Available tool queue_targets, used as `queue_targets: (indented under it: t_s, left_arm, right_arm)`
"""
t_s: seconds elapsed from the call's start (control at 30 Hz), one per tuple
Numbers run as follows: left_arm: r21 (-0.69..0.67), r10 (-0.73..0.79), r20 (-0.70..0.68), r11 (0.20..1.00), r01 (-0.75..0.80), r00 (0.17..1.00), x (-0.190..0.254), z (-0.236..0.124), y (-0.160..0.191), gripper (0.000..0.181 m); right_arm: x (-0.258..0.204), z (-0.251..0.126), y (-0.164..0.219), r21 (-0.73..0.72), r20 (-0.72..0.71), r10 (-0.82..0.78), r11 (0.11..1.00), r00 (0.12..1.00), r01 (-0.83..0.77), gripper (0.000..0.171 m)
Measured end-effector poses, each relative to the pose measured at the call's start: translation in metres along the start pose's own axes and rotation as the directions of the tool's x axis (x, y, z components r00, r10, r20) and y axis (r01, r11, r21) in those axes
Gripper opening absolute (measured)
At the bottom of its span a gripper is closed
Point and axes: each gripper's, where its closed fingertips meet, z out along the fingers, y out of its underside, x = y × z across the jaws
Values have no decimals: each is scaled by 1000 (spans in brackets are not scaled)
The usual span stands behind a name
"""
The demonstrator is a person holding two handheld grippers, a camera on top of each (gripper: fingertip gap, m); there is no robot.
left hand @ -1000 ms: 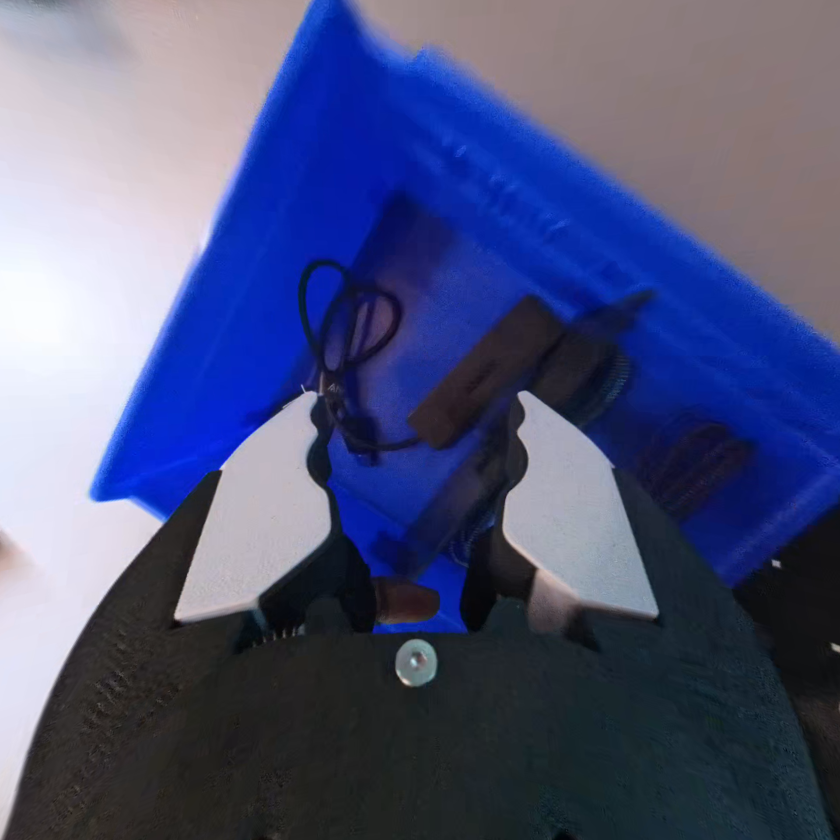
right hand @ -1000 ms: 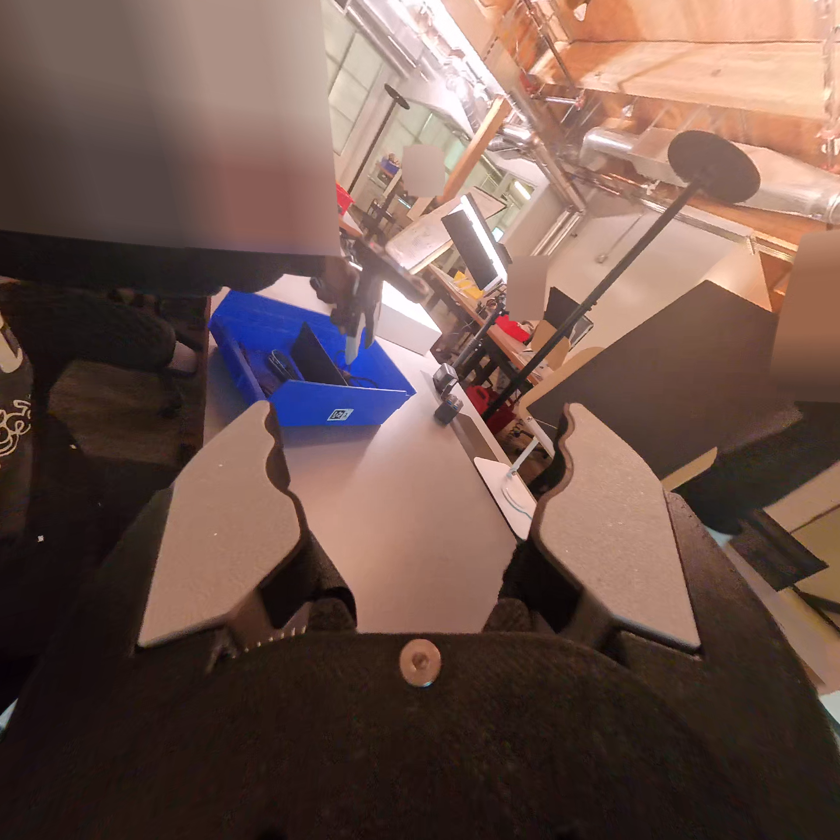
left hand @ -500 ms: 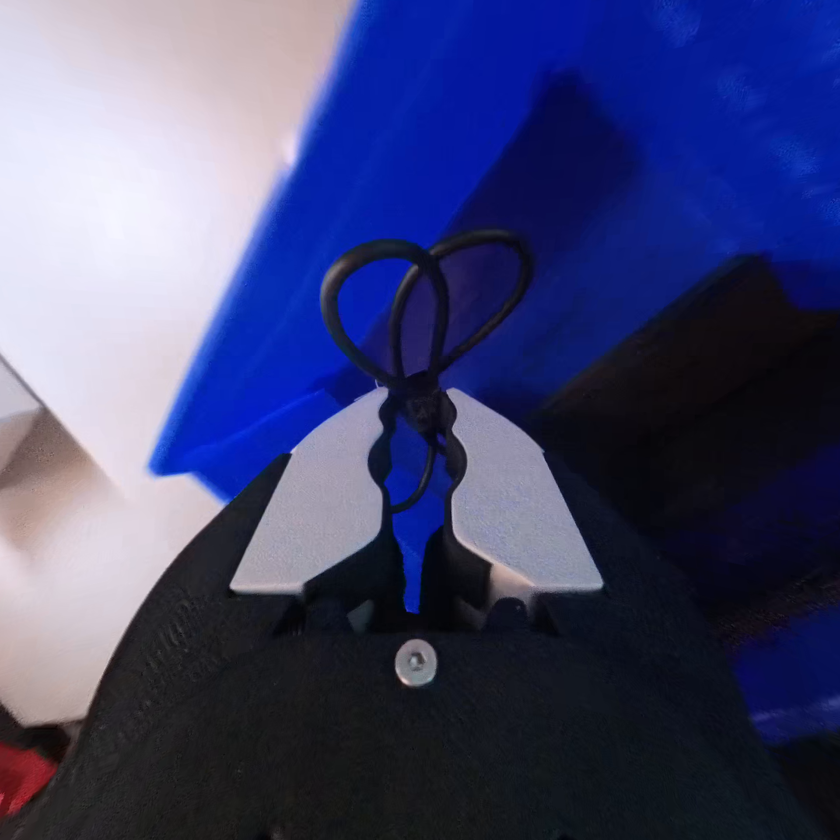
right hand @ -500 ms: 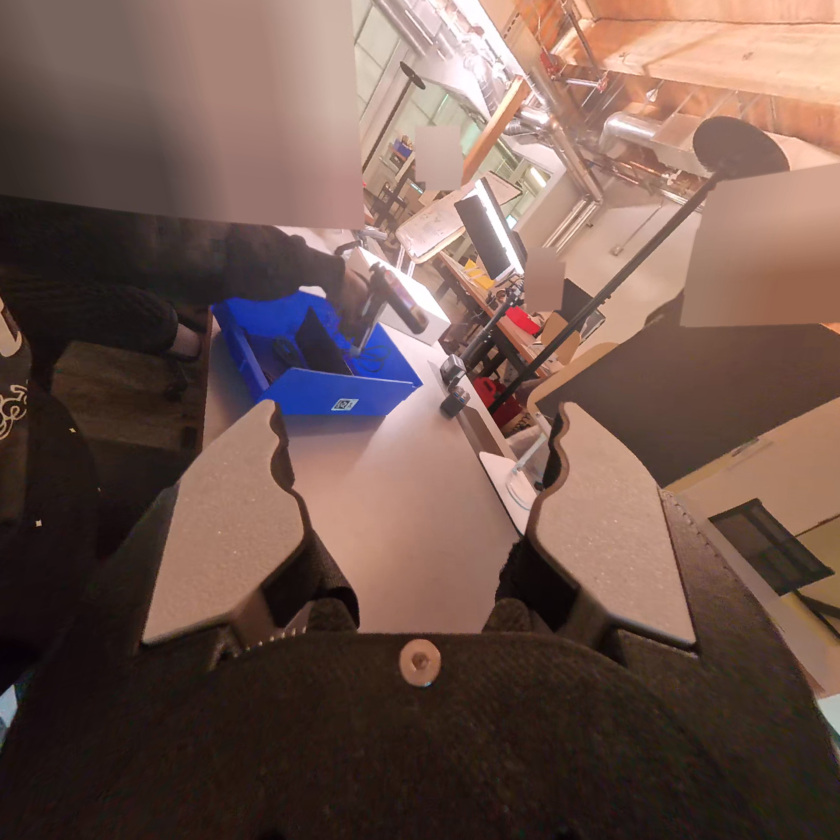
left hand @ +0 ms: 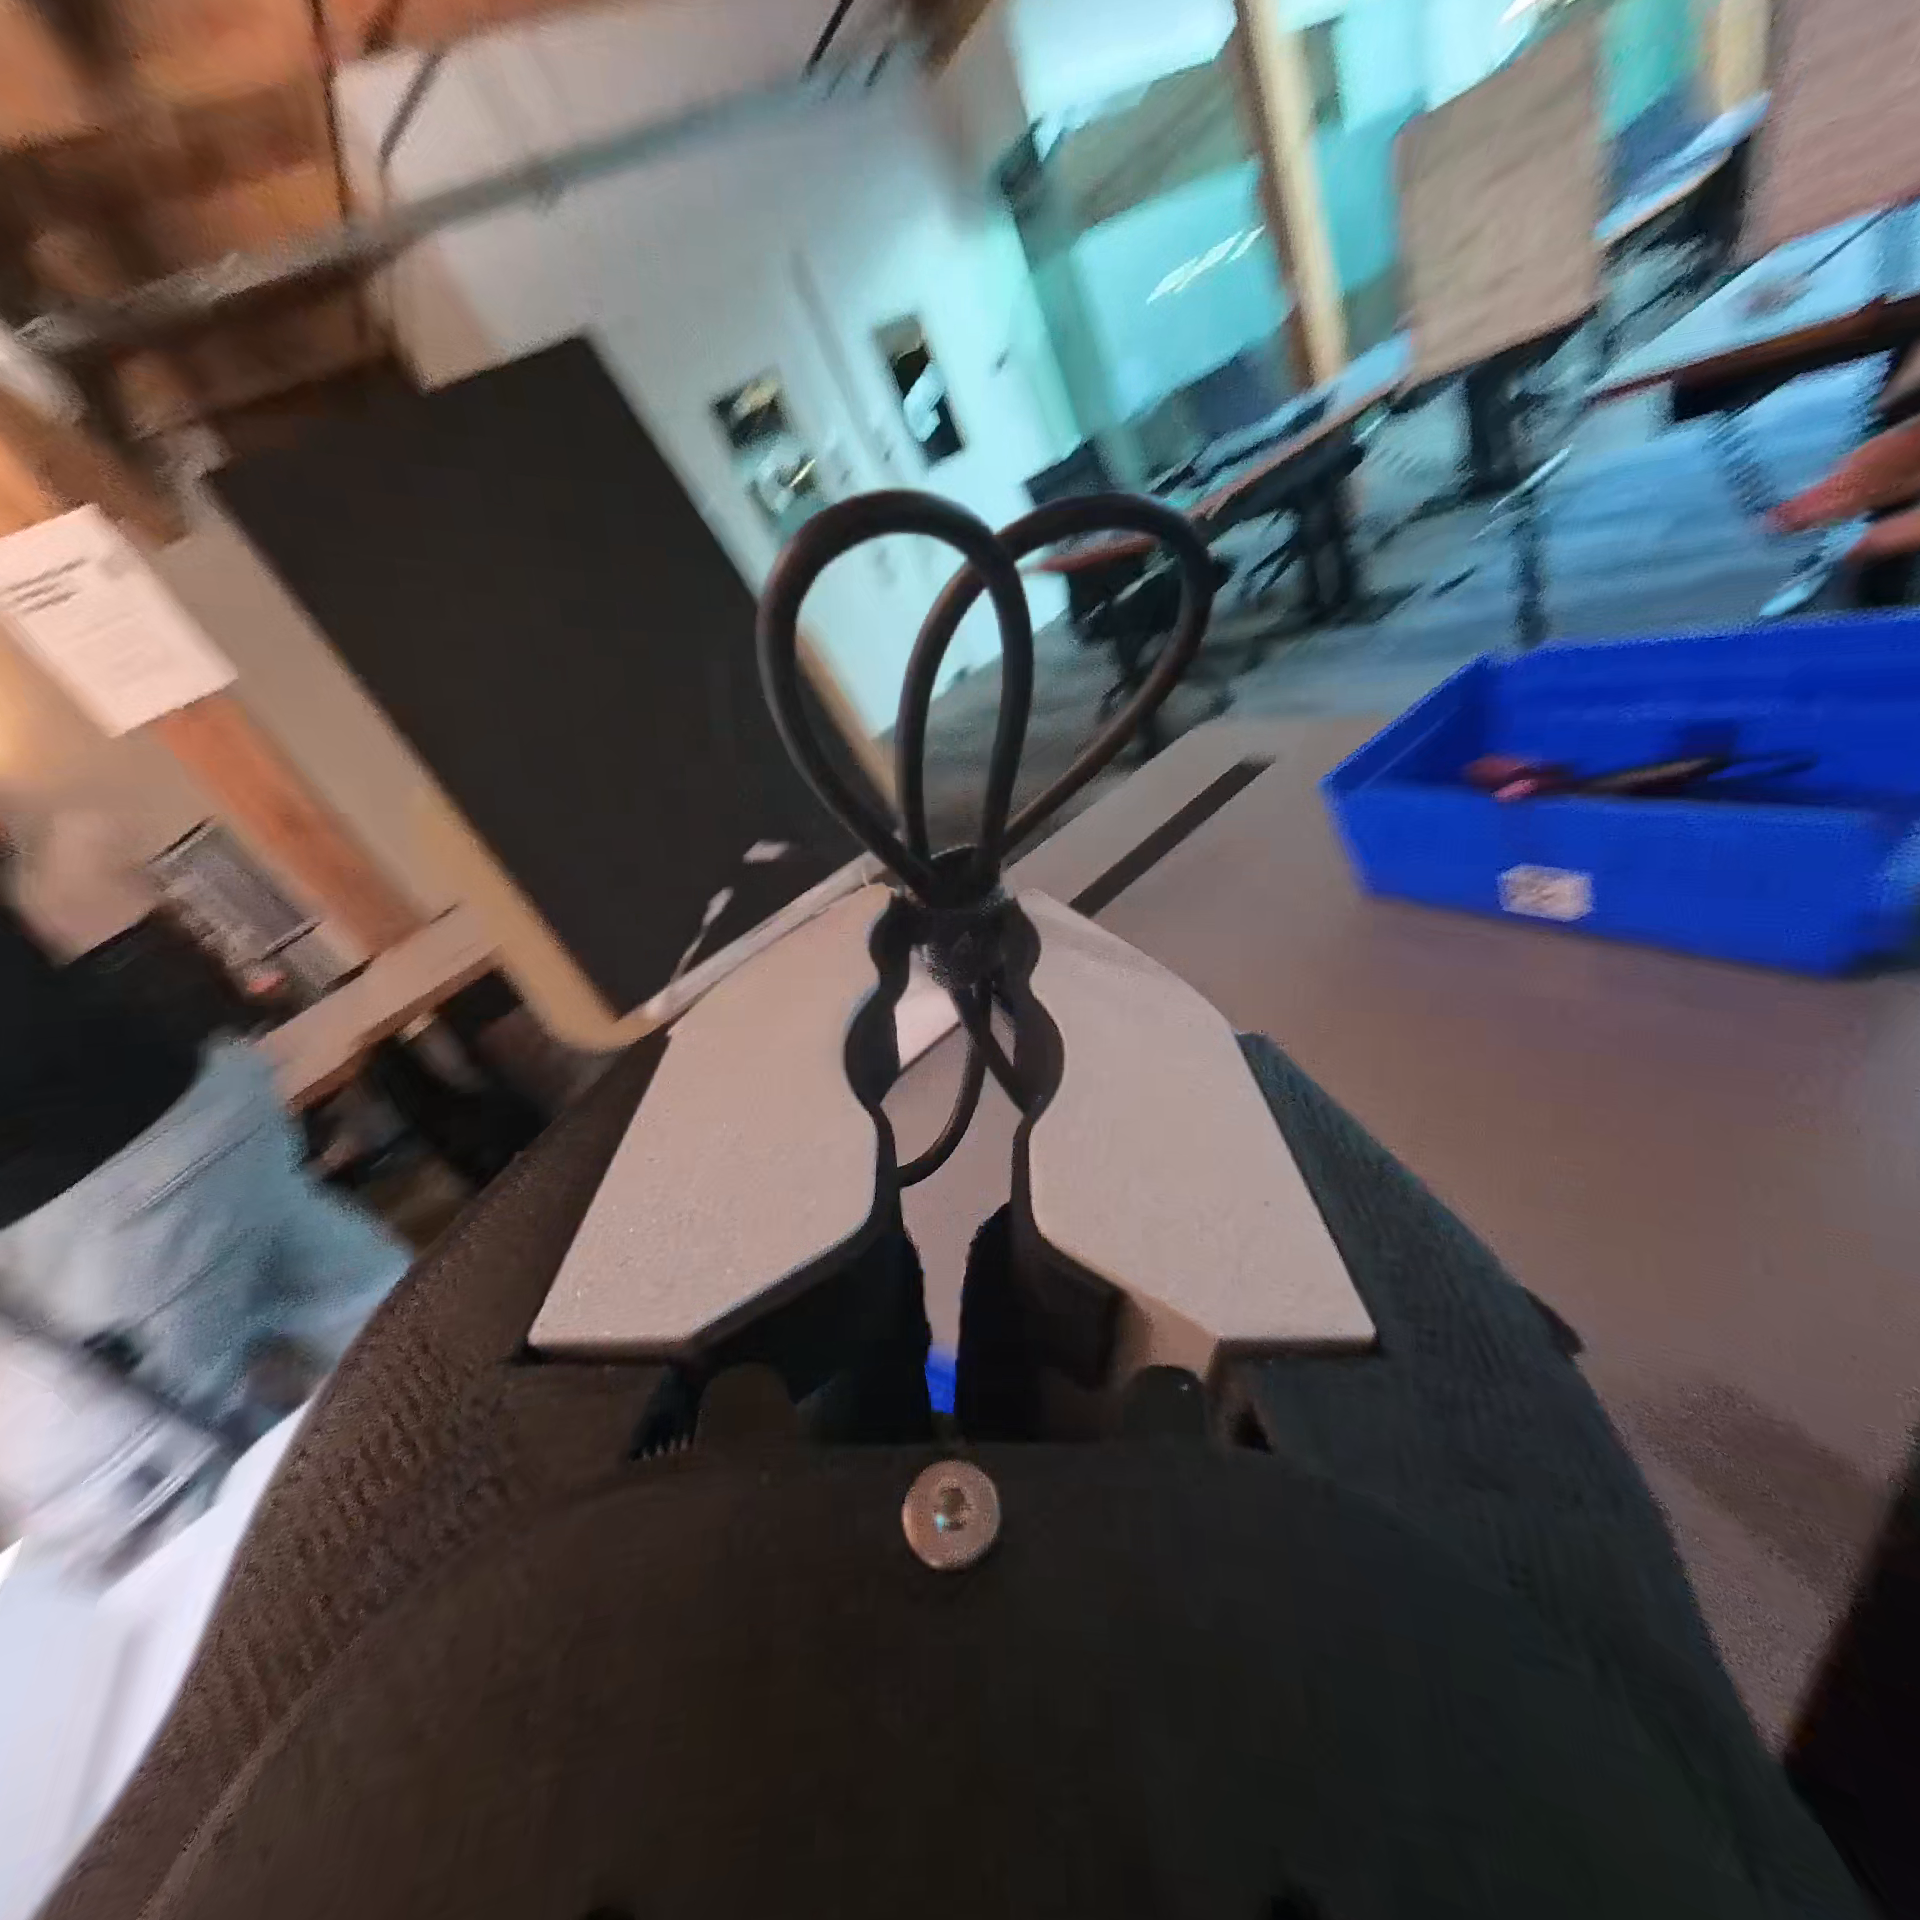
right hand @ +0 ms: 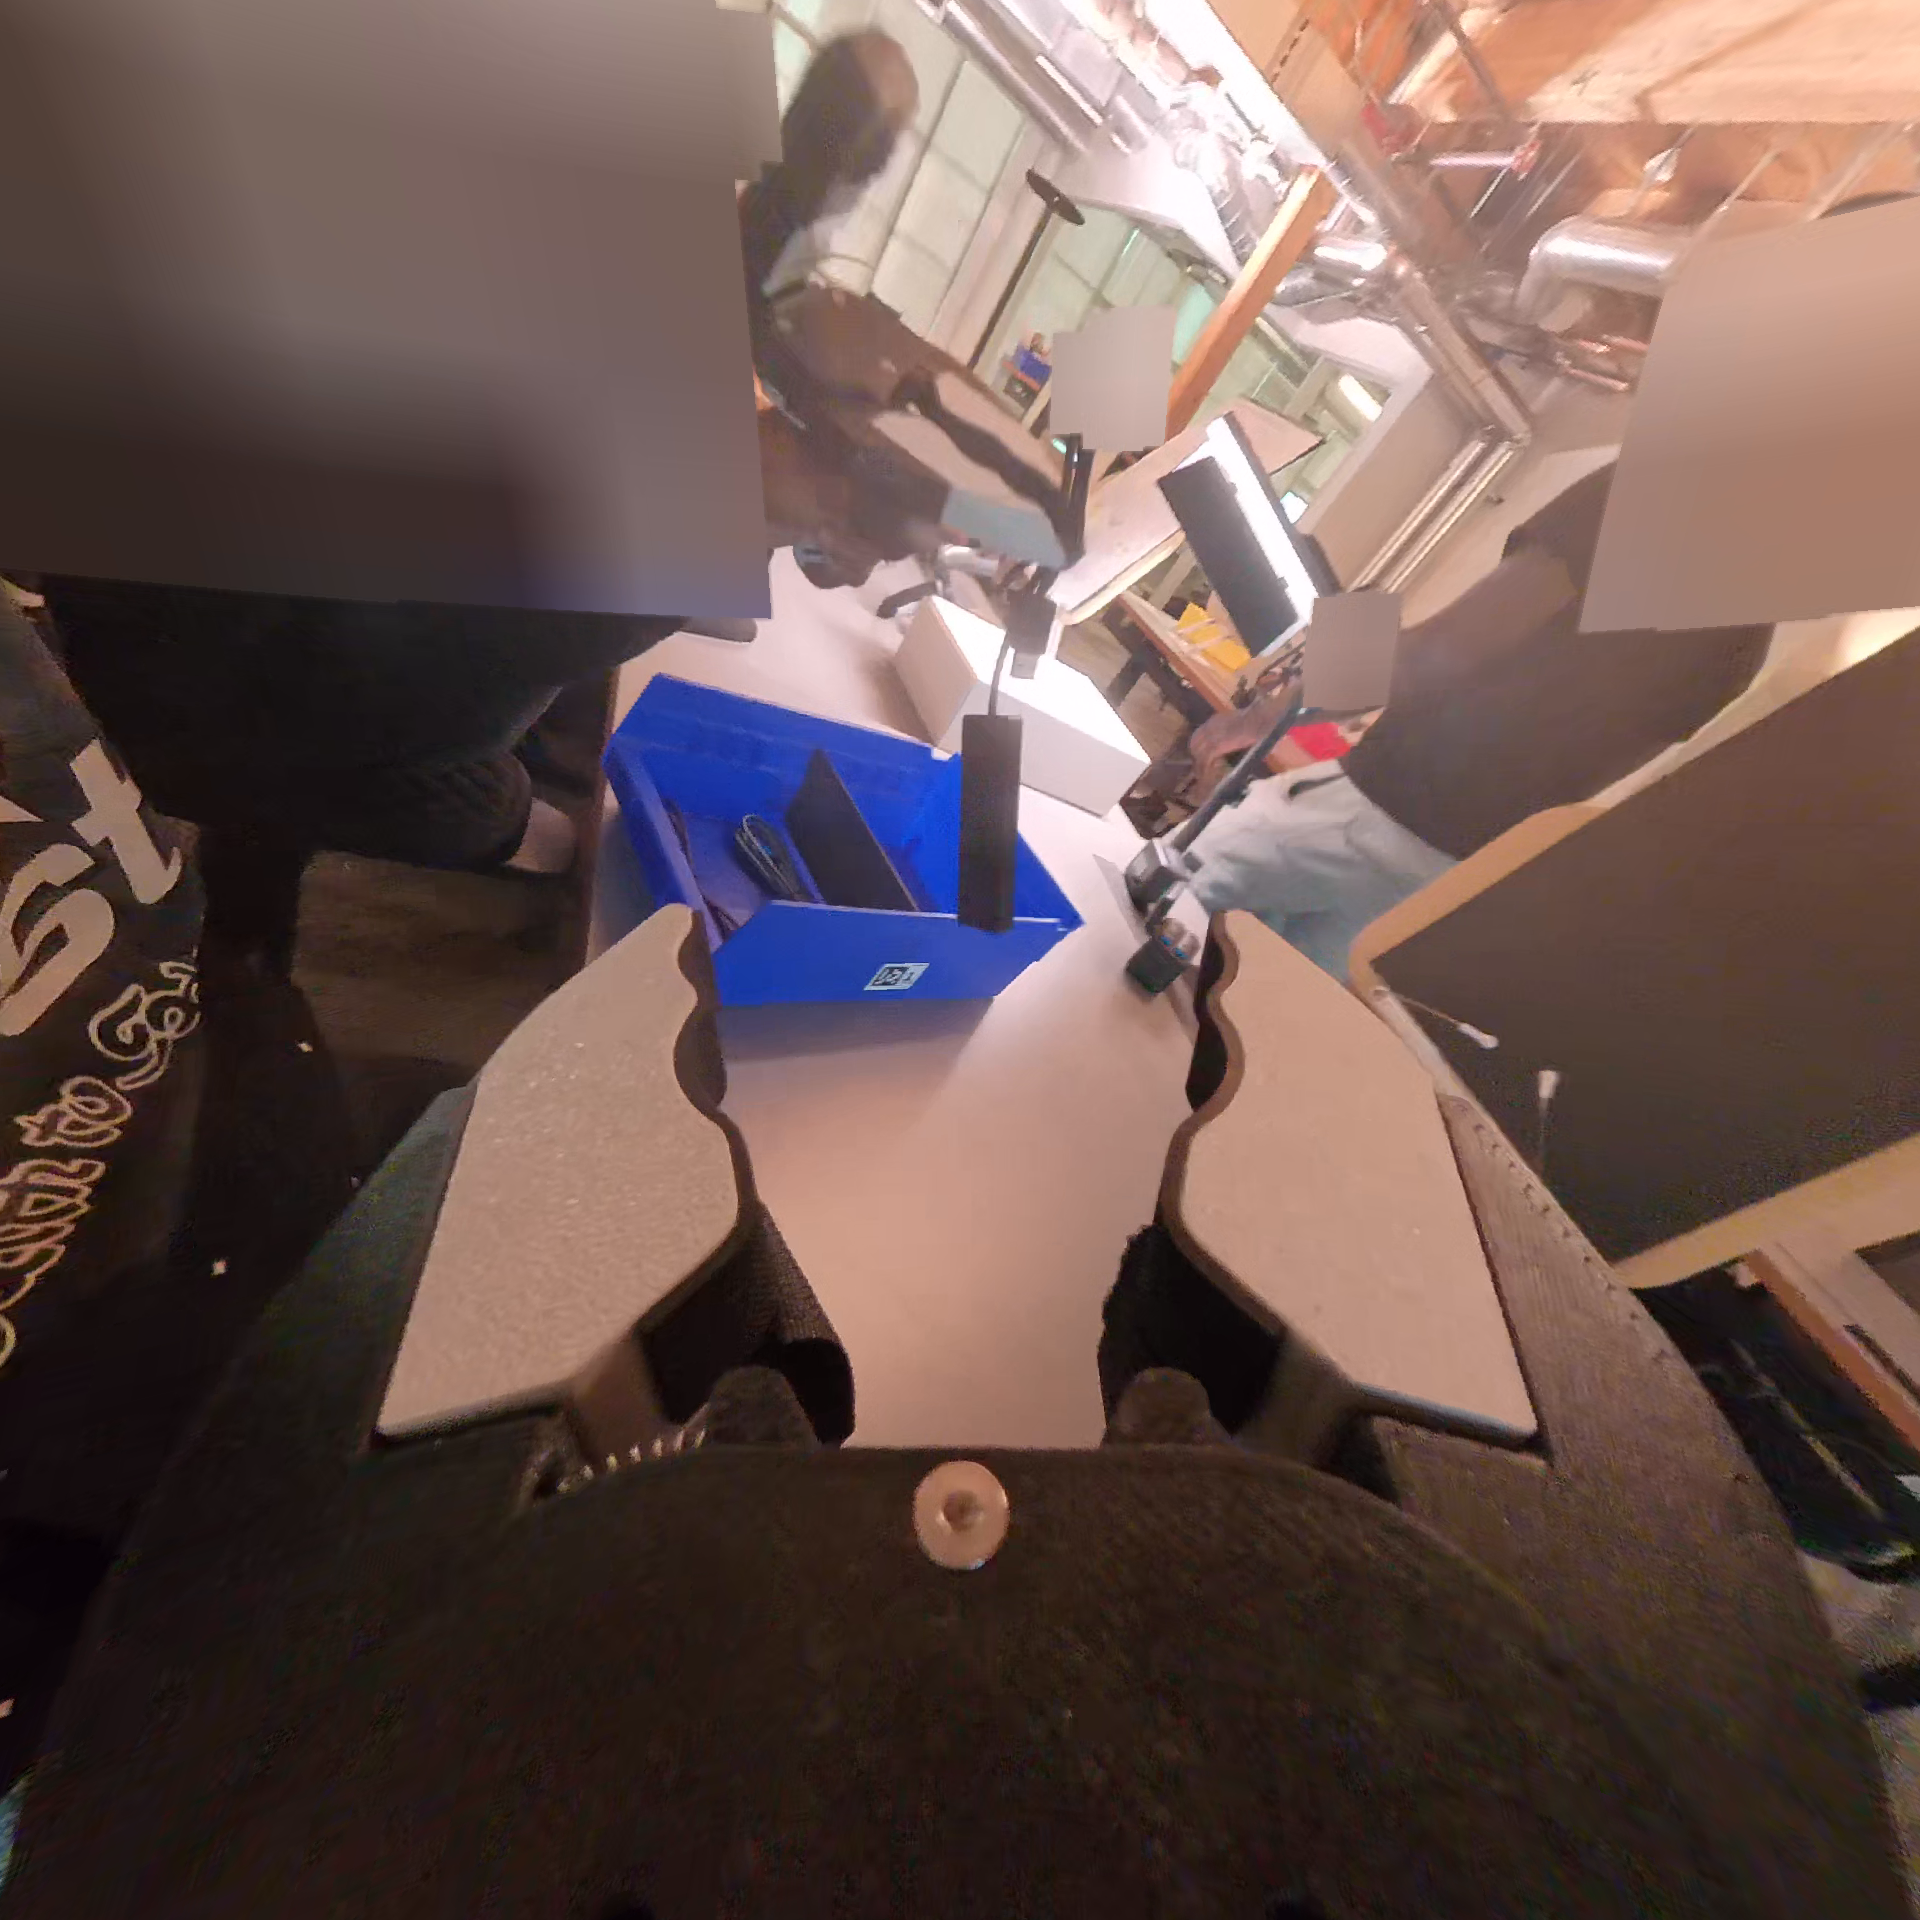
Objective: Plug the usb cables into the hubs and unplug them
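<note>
My left gripper (left hand: 956, 920) is shut on the tied middle of a black cable bundle (left hand: 774, 634), whose loops stick up past the fingertips. In the right wrist view that gripper (right hand: 997, 488) is raised above the blue bin (right hand: 810, 951), and a black USB hub (right hand: 987, 821) hangs from it on its cable, over the bin's front right corner. My right gripper (right hand: 954, 940) is open and empty, low over the grey table (right hand: 966, 1195), short of the bin. The bin also shows at the right of the left wrist view (left hand: 1621, 883).
The bin holds a dark flat slab (right hand: 842, 842) leaning upright and coiled cables (right hand: 769, 852). A white box (right hand: 1018, 707) stands behind the bin. Small black clamps (right hand: 1158, 956) sit at the table's right edge. A dark panel (right hand: 1662, 987) rises at the right. Tip to tip, the grippers are about 25 cm apart.
My left gripper closed on the cable bundle inside the bin, then lifted it out and swung up and away; the hub now dangles. My right gripper stayed open, nearly still.
</note>
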Motion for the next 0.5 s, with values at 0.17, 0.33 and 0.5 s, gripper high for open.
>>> queue_targets:
  t_s: [0.17, 0.33, 0.5]
  left_arm:
    - [157, -86, -305, 978, 139, 948, 87, -11, -31, 17]
    - [147, -117, -443, 969, 200, 889, 138, -20, -32, 17]
    - [129, -97, -477, 975, 179, 873, 160, -18, -29, 17]
  right_arm:
    - [-26, 51, 14, -73, 184, 162, 986, 970, -151, 86]
    - [-99, 96, 39, -230, 383, 485, 875, 787, -427, 93]
    - [-118, 124, 45, -79, 344, 639, 750, 688, -657, 56]
